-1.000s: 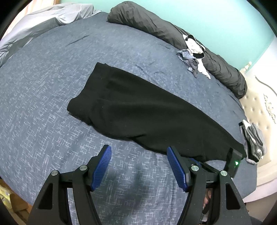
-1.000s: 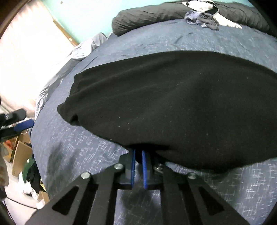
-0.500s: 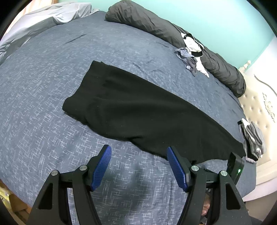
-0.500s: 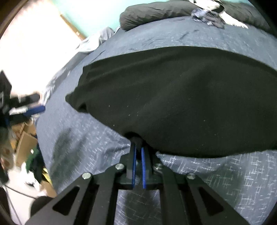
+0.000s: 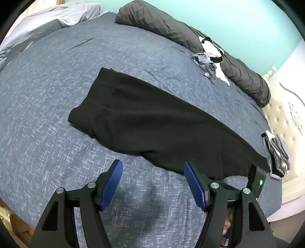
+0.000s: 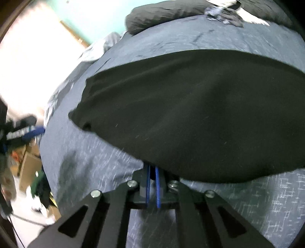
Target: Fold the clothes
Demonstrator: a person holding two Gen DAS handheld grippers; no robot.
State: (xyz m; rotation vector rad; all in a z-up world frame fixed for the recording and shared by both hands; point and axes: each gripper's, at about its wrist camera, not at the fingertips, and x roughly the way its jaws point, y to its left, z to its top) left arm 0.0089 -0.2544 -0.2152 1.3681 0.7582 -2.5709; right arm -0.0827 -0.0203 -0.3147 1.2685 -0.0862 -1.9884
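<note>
One black garment (image 5: 162, 124), long axis upper-left to lower-right; right gripper (image 6: 152, 172) apparently pinching its edge; left gripper (image 5: 152, 183) spread.

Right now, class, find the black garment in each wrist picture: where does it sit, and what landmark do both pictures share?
Left wrist view: the black garment lies spread diagonally across the picture's middle, on the blue bedspread.
Right wrist view: the garment fills the middle and right, its near edge pinched in the right gripper.
Shared landmark: the dark rolled duvet along the bed's far edge.
</note>
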